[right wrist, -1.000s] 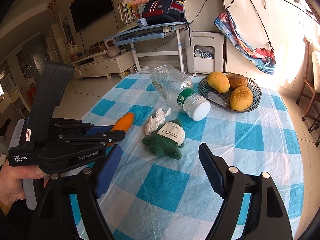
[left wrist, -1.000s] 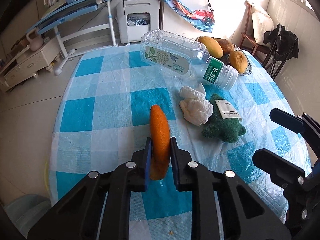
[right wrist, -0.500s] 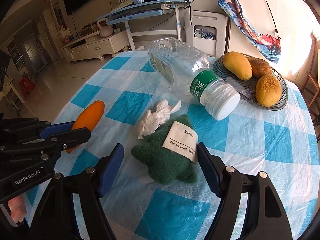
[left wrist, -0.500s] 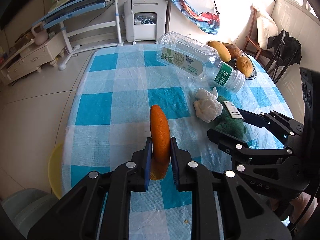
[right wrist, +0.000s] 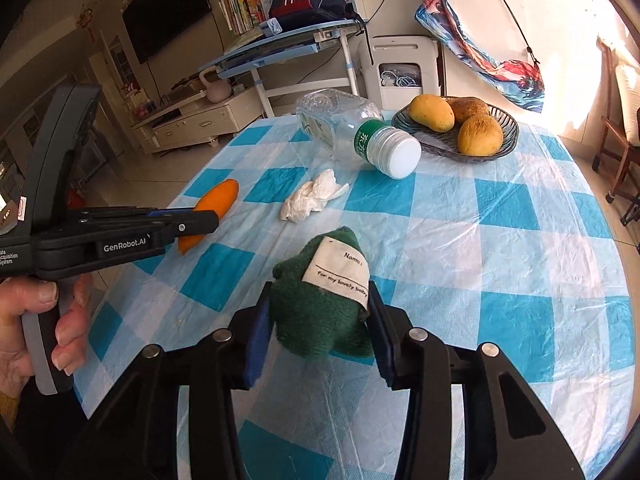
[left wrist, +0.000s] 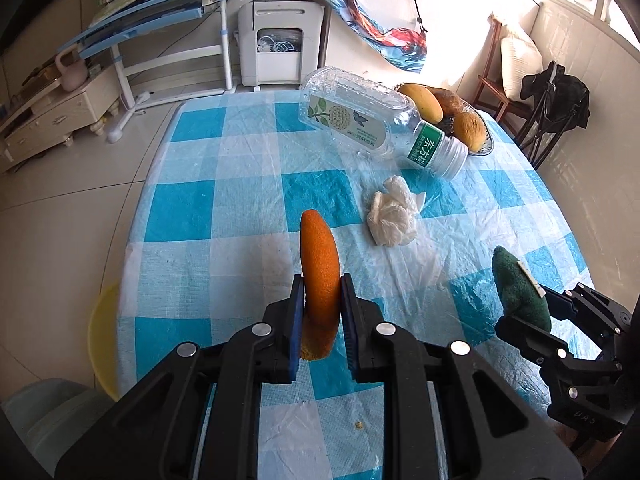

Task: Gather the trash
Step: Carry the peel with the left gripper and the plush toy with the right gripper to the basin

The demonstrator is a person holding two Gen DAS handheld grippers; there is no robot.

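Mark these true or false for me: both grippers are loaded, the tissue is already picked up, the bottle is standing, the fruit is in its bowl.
1. The left gripper is shut on the orange peel. True.
2. The right gripper is open and empty. False: it is shut on the green plush toy.
3. The crumpled tissue lies on the checked tablecloth. True.
4. The plastic bottle stands upright. False: it lies on its side.
5. The mangoes sit in the dark bowl. True.
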